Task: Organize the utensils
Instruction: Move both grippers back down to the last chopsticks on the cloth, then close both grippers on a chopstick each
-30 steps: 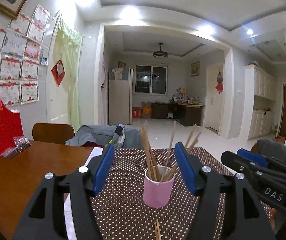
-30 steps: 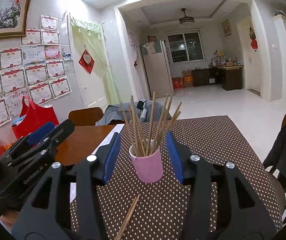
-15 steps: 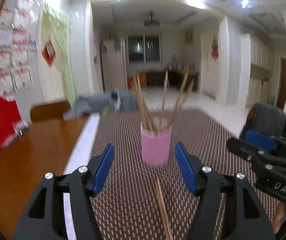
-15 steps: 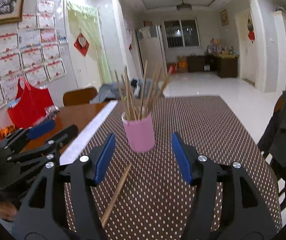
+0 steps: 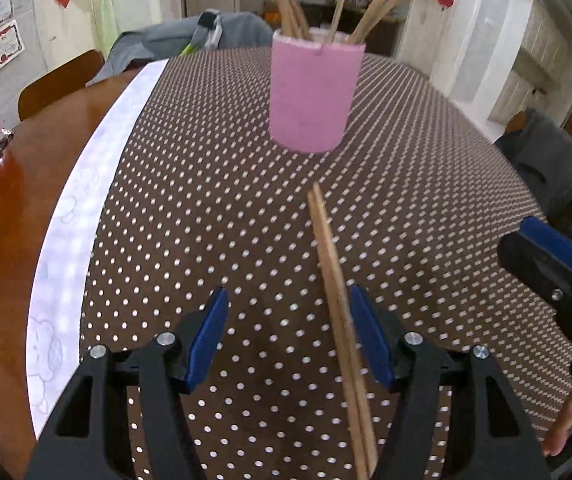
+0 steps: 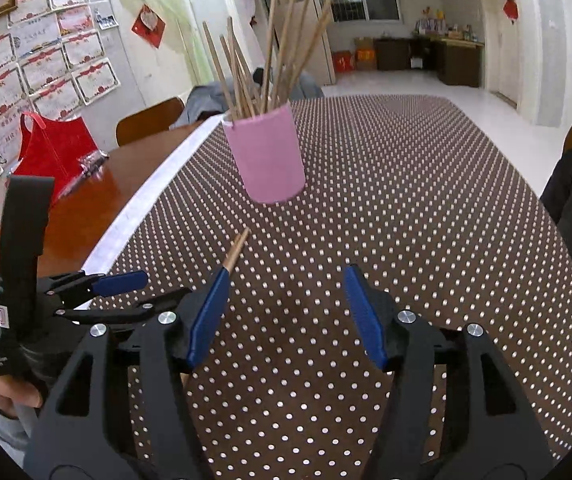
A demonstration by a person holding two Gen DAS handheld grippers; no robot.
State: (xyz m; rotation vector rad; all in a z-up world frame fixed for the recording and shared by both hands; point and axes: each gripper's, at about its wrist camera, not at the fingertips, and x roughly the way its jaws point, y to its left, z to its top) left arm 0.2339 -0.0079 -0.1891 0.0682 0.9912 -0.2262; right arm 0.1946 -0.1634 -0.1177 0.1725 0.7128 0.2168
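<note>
Hovering low over the dotted cloth, we held both tongs spread and empty. Left tongs (image 5: 288,340) straddled the loose chopsticks (image 5: 334,292), a pair lying flat on the bench (image 5: 25,184), tips pointing toward the pink cup (image 5: 312,92), well short of it. The sticks ran just inside the right pad, not centred. Right tongs (image 6: 286,316) sat beside, over bare cloth. The cup already held several upright chopsticks (image 6: 269,48).

Judgement: shift the left tongs slightly rightward to centre the pair, lower until the pads touch the cloth, close across both sticks near mid-length. A grip off balance would let them swing when lifted.
</note>
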